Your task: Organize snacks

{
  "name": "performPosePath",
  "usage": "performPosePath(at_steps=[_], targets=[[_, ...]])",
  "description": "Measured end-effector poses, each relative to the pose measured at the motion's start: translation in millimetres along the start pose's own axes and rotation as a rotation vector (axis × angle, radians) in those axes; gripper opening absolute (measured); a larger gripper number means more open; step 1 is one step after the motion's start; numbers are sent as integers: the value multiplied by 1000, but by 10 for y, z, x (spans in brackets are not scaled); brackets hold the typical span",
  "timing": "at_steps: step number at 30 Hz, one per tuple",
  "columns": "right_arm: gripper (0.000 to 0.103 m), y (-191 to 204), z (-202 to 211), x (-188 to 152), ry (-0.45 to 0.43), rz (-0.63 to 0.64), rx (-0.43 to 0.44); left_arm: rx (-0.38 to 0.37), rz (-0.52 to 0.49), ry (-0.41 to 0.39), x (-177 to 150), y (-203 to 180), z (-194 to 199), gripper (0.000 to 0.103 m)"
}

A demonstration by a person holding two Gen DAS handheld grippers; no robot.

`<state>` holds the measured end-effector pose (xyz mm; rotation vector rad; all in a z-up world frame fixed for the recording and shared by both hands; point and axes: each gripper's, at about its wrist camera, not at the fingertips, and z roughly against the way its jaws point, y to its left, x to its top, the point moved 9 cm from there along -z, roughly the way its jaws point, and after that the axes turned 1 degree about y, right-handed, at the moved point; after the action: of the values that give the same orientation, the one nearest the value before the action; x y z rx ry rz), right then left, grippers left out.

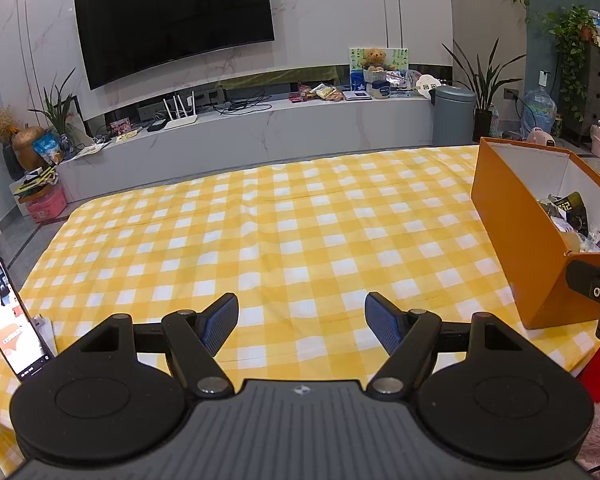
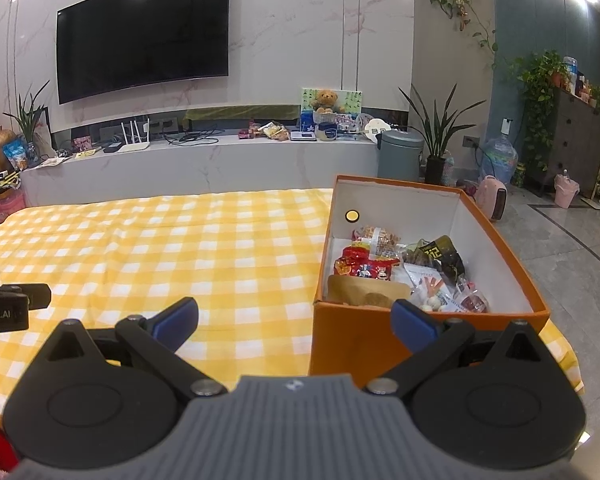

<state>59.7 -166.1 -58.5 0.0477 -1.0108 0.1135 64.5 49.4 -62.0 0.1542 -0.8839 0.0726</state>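
Two grippers hover empty, we see: the left gripper and the right gripper both have fingers spread wide over the yellow checked cloth, which carries no loose packets. The snacks lie piled inside the orange box at the tabletop's right end, so sorting looks finished. Beyond, a television hangs above a cluttered marble ledge.

Both wrist views look forward, low over the checked surface; both share the orange box and television.
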Motion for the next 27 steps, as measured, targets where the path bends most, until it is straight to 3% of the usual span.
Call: performPosePath(at_steps=[27], targets=[[100, 22, -17, -41, 18, -9, 9, 4, 8, 3, -3, 24, 28, 85]])
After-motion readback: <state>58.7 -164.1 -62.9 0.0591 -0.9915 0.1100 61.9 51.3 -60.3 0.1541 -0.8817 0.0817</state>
